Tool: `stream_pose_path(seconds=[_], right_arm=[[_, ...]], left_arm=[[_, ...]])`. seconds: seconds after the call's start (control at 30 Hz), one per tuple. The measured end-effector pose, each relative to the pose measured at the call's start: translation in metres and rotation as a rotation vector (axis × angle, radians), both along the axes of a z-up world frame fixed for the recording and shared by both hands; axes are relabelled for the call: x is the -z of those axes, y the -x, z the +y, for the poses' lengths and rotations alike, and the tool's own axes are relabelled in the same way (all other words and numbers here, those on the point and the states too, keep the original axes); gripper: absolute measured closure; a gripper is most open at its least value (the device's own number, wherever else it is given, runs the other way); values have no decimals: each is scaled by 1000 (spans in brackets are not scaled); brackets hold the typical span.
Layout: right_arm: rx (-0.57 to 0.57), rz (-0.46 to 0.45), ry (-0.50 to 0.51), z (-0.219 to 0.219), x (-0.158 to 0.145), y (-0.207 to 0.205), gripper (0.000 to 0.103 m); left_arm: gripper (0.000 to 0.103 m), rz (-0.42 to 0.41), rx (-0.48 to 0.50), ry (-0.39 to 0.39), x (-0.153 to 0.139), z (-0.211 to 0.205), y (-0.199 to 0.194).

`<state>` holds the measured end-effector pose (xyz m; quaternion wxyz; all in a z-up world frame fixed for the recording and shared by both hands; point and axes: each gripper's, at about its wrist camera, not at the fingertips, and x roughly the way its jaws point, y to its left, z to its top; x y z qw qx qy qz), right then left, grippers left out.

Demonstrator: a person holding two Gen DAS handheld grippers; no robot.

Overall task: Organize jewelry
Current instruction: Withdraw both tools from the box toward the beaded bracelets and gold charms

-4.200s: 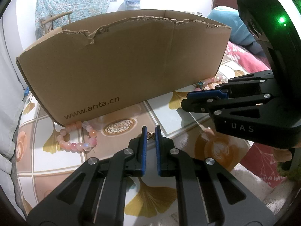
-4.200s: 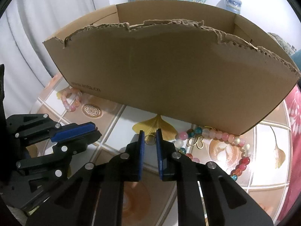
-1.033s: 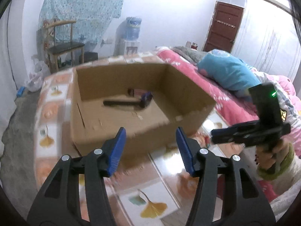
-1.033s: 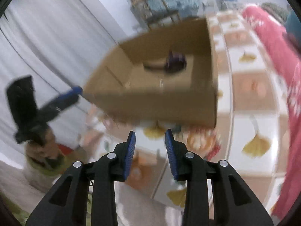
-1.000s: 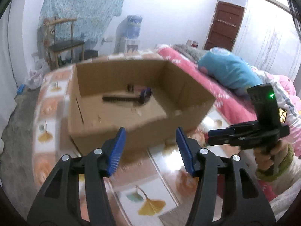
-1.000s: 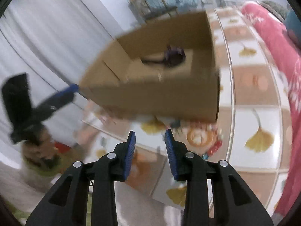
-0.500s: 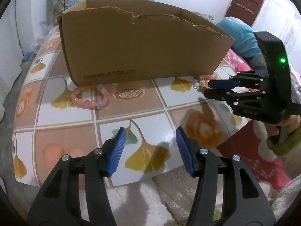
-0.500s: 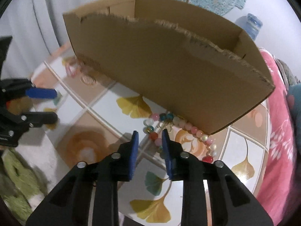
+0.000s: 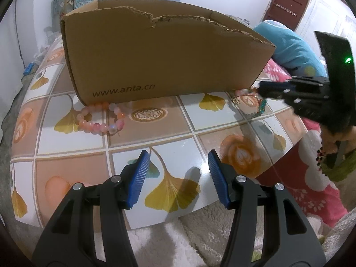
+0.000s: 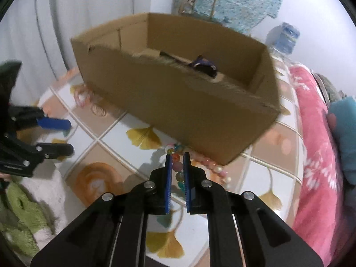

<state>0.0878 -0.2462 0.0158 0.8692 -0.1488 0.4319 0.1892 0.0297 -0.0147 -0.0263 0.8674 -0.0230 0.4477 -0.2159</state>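
A torn-edged cardboard box [image 9: 164, 51] stands on the tiled table [image 9: 155, 129], its printed side facing the left camera. In the left view a pink bead bracelet [image 9: 101, 120] lies on the table at about ten o'clock from the left tongs [image 9: 176, 179], touching the foot of the box near its left corner. The left tongs hang released over a yellow leaf tile at the near edge of the table — the blue pads [image 9: 139, 179] stand well apart with nothing between them. At about two o'clock in that view the right tongs [image 9: 260, 90] reach in from the right, tips down at a multicoloured bead bracelet [image 9: 261, 106] by the box's right corner. The right view shows that bracelet [image 10: 178, 171] more closely: its beads run from the foot of the box toward the camera and pass between the right tongs [image 10: 177, 155], whose jaws are closing around them. The picture is blurred here, so I cannot tell whether the pads [image 10: 168, 182] are pressing the beads yet; a narrow gap seems to remain on either side. Part of the strand trails off to the right, toward four o'clock, lying on the table. Inside the box [image 10: 200, 102] a dark object [image 10: 203, 65] rests on the bottom. At nine o'clock in the right view the left tongs [image 10: 55, 136] show in profile, spread. A pink patterned bed cover [image 10: 316, 155] lies along the table's right side.
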Motion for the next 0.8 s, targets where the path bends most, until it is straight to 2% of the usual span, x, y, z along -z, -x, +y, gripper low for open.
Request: stream_pose_path(seconds=[0.13, 0.43, 0.67, 0.8], right_arm=[[32, 2, -2, -17, -4, 12, 93], [99, 59, 5, -44, 28, 29, 93], [160, 80, -31, -63, 36, 38, 93], [192, 86, -84, -74, 31, 39, 92]], left_arm=[[50, -7, 8, -8, 0, -7, -2], [50, -57, 83, -17, -5, -40, -11], [52, -126, 166, 28, -9, -78, -25], [52, -133, 186, 54, -7, -99, -35]])
